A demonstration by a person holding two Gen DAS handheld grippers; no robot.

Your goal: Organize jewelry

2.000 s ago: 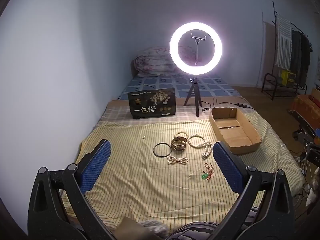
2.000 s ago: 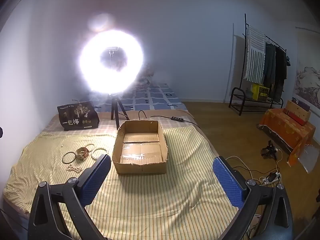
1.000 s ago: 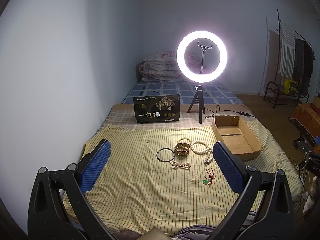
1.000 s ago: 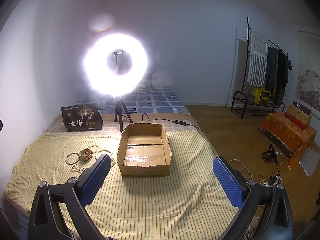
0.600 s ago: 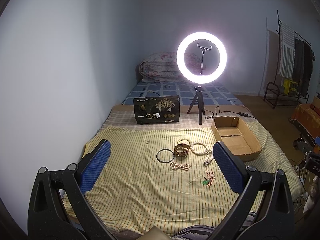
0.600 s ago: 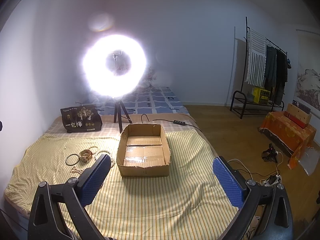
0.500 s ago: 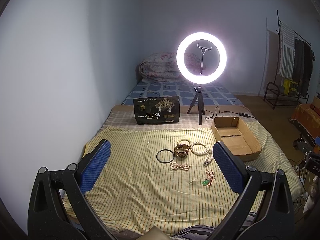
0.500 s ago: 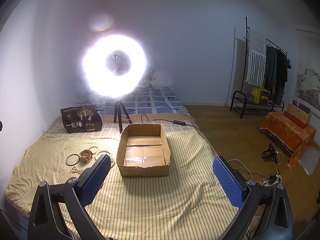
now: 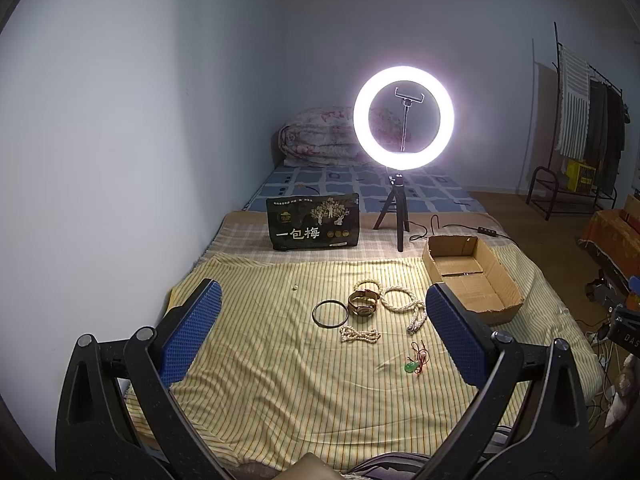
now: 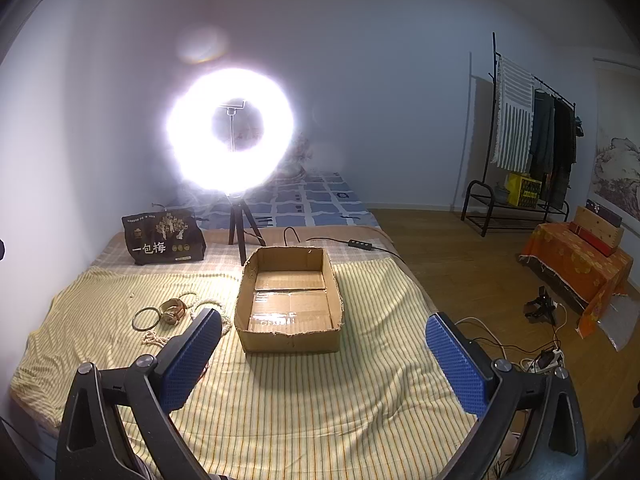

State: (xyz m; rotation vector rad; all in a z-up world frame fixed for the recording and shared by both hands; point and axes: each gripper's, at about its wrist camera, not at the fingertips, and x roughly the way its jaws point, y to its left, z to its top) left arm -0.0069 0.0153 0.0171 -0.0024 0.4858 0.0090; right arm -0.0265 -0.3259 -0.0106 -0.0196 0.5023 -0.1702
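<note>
Jewelry lies on a yellow striped cloth (image 9: 280, 392): a dark bangle (image 9: 330, 313), a gold watch (image 9: 363, 305), a pearl necklace (image 9: 402, 303), a small pearl strand (image 9: 360, 335), a bead bracelet (image 9: 367, 283), a green pendant on red cord (image 9: 414, 362) and a lone bead (image 9: 295, 287). An empty cardboard box (image 9: 472, 276) stands to their right; it also shows in the right wrist view (image 10: 290, 300). My left gripper (image 9: 320, 320) is open and empty, held above the cloth short of the jewelry. My right gripper (image 10: 322, 346) is open and empty, short of the box.
A lit ring light on a tripod (image 9: 403, 118) and a black snack bag (image 9: 314, 227) stand behind the cloth. A cable (image 10: 352, 245) runs behind the box. A clothes rack (image 10: 532, 144) and an orange-covered stand (image 10: 576, 264) are on the floor at right.
Both grippers have drawn back and risen a little over two seconds, so the jewelry and box look smaller. In the last half second nothing has visibly moved. Both stay open.
</note>
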